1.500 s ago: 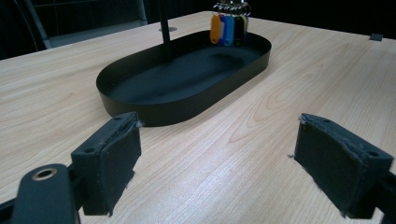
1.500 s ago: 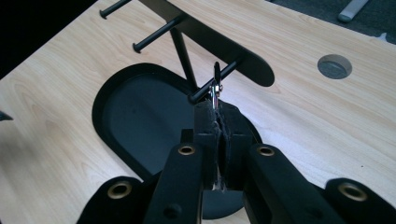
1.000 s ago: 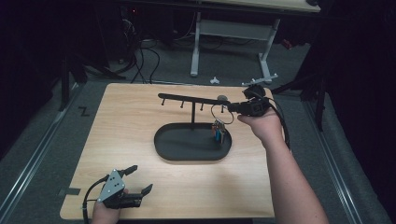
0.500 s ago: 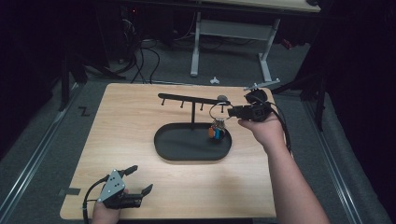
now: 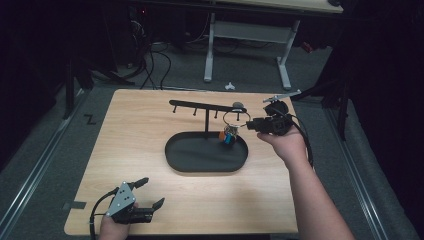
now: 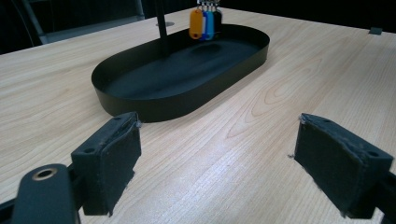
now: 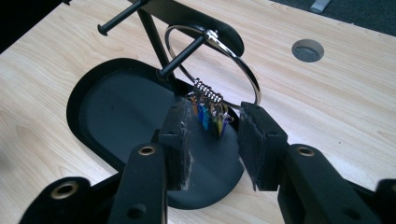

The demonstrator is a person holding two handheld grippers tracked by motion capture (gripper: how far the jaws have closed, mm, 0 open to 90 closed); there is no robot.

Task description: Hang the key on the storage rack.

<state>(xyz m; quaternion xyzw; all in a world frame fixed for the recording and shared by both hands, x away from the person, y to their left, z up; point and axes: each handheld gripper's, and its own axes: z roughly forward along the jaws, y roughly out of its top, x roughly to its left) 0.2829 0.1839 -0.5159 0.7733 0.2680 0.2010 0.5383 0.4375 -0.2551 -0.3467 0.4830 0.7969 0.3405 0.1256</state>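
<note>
On rack peg (image 7: 182, 55): key ring (image 7: 212, 70), right gripper (image 7: 212, 135) jaws just opened, tags (image 7: 208, 114) between; left gripper (image 6: 215, 163) wide.

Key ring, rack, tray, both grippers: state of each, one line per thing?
Key ring: hung on a rack peg, tags dangling over the tray.
Rack: upright in the tray.
Tray: flat on the table.
Right gripper: just opened, fingers apart, off the ring.
Left gripper: open, nothing between.

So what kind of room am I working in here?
Probably a lab or workshop, not a home. The wooden table sits on grey carpet, with loose cables on the floor behind it and the white legs of an adjustable desk beyond. The surroundings are dark.
</note>
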